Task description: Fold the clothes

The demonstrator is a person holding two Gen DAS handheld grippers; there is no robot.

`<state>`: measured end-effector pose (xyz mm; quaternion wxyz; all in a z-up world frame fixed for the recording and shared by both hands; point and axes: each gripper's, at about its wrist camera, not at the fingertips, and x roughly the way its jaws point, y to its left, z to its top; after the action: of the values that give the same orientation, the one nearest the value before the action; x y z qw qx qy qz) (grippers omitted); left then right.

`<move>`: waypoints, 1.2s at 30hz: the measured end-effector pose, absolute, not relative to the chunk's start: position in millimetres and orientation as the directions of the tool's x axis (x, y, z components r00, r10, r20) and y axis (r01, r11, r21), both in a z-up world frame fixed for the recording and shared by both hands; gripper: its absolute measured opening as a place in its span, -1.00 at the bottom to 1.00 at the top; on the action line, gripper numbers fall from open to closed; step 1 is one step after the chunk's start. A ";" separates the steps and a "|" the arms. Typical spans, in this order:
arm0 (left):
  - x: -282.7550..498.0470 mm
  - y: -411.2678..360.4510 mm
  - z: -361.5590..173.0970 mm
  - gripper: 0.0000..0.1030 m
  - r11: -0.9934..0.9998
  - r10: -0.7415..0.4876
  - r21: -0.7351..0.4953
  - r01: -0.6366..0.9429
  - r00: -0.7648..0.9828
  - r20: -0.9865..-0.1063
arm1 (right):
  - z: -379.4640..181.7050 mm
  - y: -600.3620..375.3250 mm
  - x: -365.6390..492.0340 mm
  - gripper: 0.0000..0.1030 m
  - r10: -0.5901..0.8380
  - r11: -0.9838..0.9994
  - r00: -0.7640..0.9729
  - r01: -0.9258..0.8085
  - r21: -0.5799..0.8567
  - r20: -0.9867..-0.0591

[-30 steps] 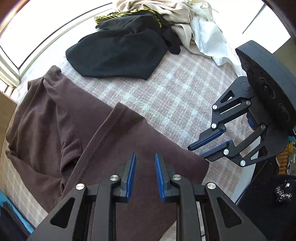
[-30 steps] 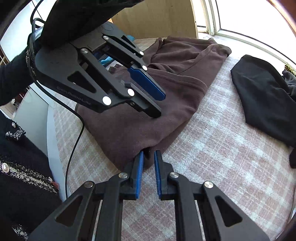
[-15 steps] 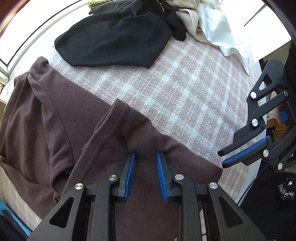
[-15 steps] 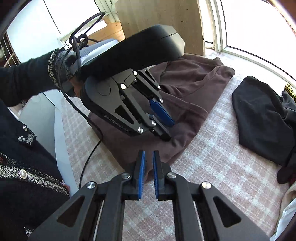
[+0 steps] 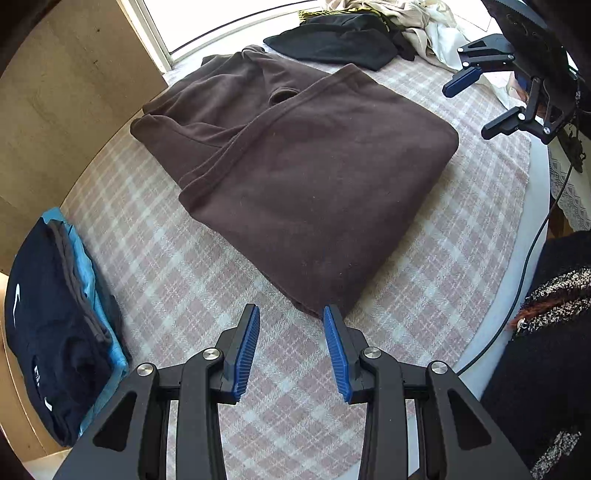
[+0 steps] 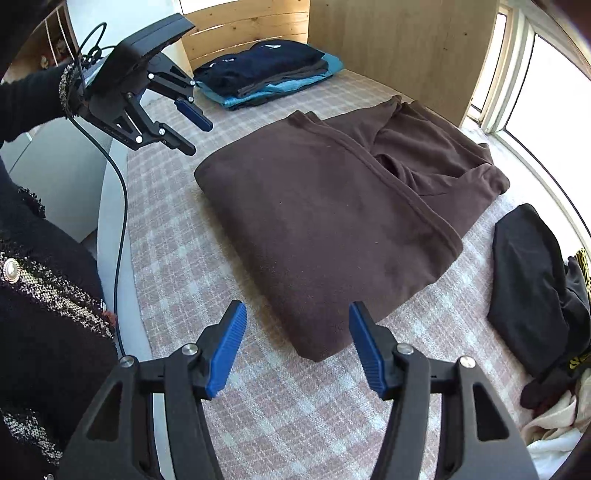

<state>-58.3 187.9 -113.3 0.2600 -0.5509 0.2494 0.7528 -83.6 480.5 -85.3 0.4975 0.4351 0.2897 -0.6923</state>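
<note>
A brown top (image 5: pixel 314 177) lies folded over on itself on the pink plaid bed cover (image 5: pixel 166 280), its neckline showing at the far side. My left gripper (image 5: pixel 291 314) hovers open just off the fold's near corner, with nothing between its blue pads. In the right wrist view the brown top (image 6: pixel 325 229) fills the middle, and my right gripper (image 6: pixel 295 310) stands open above its near corner, holding nothing. Each gripper also shows in the other's view, raised off the cloth: the right gripper (image 5: pixel 467 110) and the left gripper (image 6: pixel 199 138).
A stack of folded clothes (image 5: pixel 55 325) (image 6: pixel 266 70) sits by the wooden panel (image 6: pixel 388 48). A black garment (image 5: pixel 340 44) (image 6: pixel 532 291) and a beige and white heap (image 5: pixel 417 22) lie near the window. A person's dark jacket (image 6: pixel 48 295) and a cable border the bed's edge.
Both grippers were shut on the brown top's edge; they have let go, opened and drawn back. The top now lies folded flat.
</note>
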 end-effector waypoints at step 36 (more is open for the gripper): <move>-209.8 186.8 -23.0 -0.61 -0.701 0.341 0.013 -0.713 -0.351 -0.872 | 14.1 445.1 -231.5 -0.53 -0.399 -0.412 -0.261 0.908 -0.083 -0.879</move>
<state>-209.8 186.8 -23.0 0.3305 -0.4639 0.2007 0.7971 -231.5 445.1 14.1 0.4462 0.4127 0.3084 -0.7318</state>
